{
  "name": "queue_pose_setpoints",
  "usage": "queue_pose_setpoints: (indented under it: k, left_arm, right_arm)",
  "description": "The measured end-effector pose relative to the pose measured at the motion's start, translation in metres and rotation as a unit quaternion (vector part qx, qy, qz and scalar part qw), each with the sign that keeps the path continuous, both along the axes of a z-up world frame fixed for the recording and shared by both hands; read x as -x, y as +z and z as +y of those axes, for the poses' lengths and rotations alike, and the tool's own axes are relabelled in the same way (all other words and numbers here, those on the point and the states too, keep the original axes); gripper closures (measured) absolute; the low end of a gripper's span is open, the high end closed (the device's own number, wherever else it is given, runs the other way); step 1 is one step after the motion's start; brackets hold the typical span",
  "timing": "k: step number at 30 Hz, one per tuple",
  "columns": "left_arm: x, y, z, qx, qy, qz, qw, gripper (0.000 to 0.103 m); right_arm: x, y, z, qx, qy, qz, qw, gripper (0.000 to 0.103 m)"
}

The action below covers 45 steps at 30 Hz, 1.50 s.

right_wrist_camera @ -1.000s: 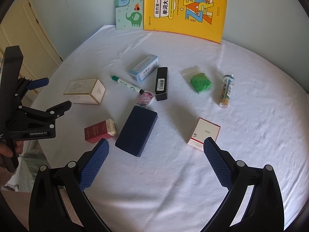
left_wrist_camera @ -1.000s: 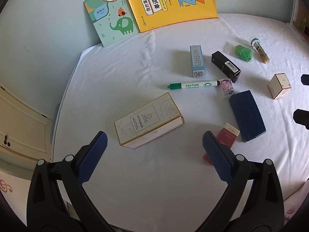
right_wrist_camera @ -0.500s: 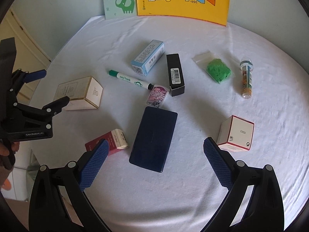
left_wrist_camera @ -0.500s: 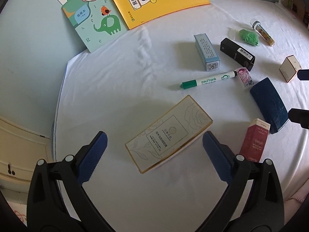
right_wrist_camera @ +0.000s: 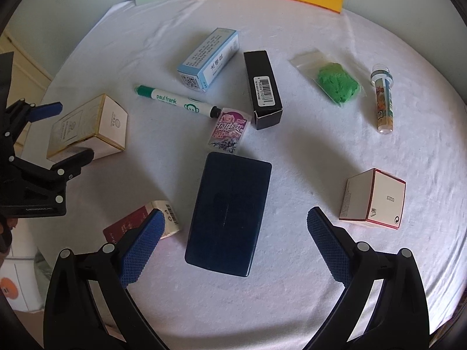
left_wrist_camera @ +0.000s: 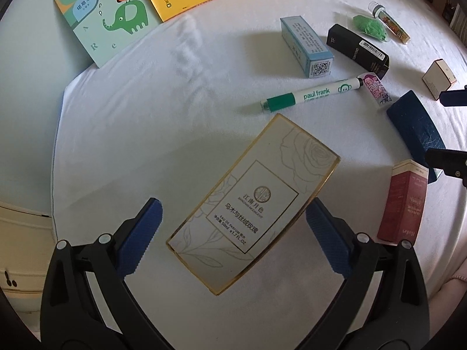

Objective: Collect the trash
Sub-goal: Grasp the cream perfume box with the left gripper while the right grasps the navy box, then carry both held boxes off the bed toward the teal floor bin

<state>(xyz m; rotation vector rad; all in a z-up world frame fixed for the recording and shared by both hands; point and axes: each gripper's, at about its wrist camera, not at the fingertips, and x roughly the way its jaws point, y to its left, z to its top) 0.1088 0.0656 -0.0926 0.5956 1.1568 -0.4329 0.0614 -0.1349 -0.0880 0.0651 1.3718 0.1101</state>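
A white and gold perfume box point(left_wrist_camera: 254, 201) lies on the white cloth, and my open left gripper point(left_wrist_camera: 233, 233) is around its near end, one finger on each side without touching. The box point(right_wrist_camera: 87, 128) and the left gripper point(right_wrist_camera: 55, 134) also show at the left of the right wrist view. My open, empty right gripper point(right_wrist_camera: 233, 236) hovers over a dark blue case point(right_wrist_camera: 229, 213). A red box point(right_wrist_camera: 143, 224) lies by its left finger and a white box with red edges point(right_wrist_camera: 373, 201) lies to its right.
A green marker point(right_wrist_camera: 178, 105), light blue box point(right_wrist_camera: 208, 58), black box point(right_wrist_camera: 262, 87), pink packet point(right_wrist_camera: 230, 129), bag of green stuff point(right_wrist_camera: 337, 83) and a small tube point(right_wrist_camera: 383, 102) lie farther back. Books point(left_wrist_camera: 108, 14) lean against the wall. The table edge point(left_wrist_camera: 55, 151) is at the left.
My left gripper has moved forward and down until its fingers flank the perfume box. My right gripper has moved closer over the dark blue case. Both stay open.
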Motion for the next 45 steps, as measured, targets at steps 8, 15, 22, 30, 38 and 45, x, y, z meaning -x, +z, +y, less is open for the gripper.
queue_pose_setpoints:
  k: [8,15,22,30,38,45]
  left_arm:
    - [-0.01,-0.008,-0.008,0.015,-0.006,0.019,0.9997,0.007]
    - [-0.007,-0.014,-0.02,0.007,-0.041,0.026,0.9988,0.027]
    - [-0.007,-0.002,-0.023,0.023,-0.038,0.038,0.9983,0.056]
    - [0.019,0.029,-0.024,0.037,-0.011,0.009,0.9992,0.056]
    - [0.054,0.062,-0.008,0.047,0.06,-0.023,0.9968,0.056]
    - [0.094,0.071,0.013,0.041,0.132,-0.031,0.9898,0.056]
  right_arm:
    - [-0.003,-0.014,-0.001,0.013,-0.014,0.021,1.0,0.008]
    - [-0.003,-0.022,0.006,0.023,-0.005,0.022,0.999,0.031]
    - [-0.004,-0.01,-0.008,0.004,-0.018,0.004,1.0,0.05]
    - [0.002,0.021,-0.022,-0.019,-0.004,-0.043,0.999,0.05]
    - [0.016,0.056,-0.021,-0.048,0.05,-0.09,0.994,0.05]
    - [0.04,0.069,-0.011,-0.078,0.111,-0.107,0.985,0.05]
